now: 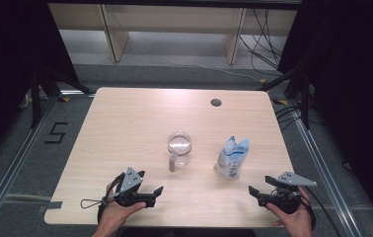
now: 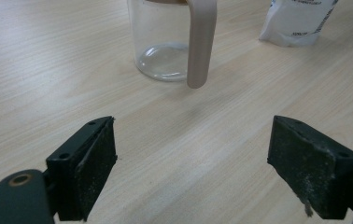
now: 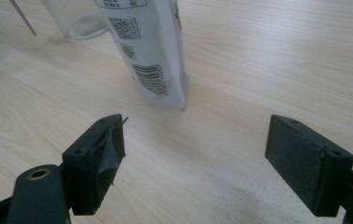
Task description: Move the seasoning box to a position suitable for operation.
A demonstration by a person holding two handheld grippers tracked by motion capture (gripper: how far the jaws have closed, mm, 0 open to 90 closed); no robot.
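From above, a glass jug [image 1: 179, 148] stands mid-table with a white pouch [image 1: 232, 158] just to its right; the left gripper [image 1: 147, 193] and right gripper [image 1: 257, 193] wait near the front edge, both apart from them.

In the left gripper view the jaws stand wide, and the jug's handle [image 2: 201, 42] lies ahead; approach square to it.

In the right gripper view the jaws are wide too, and the pouch [image 3: 149, 51] stands upright ahead. It probably needs a gentle pinch high up so it doesn't tip.
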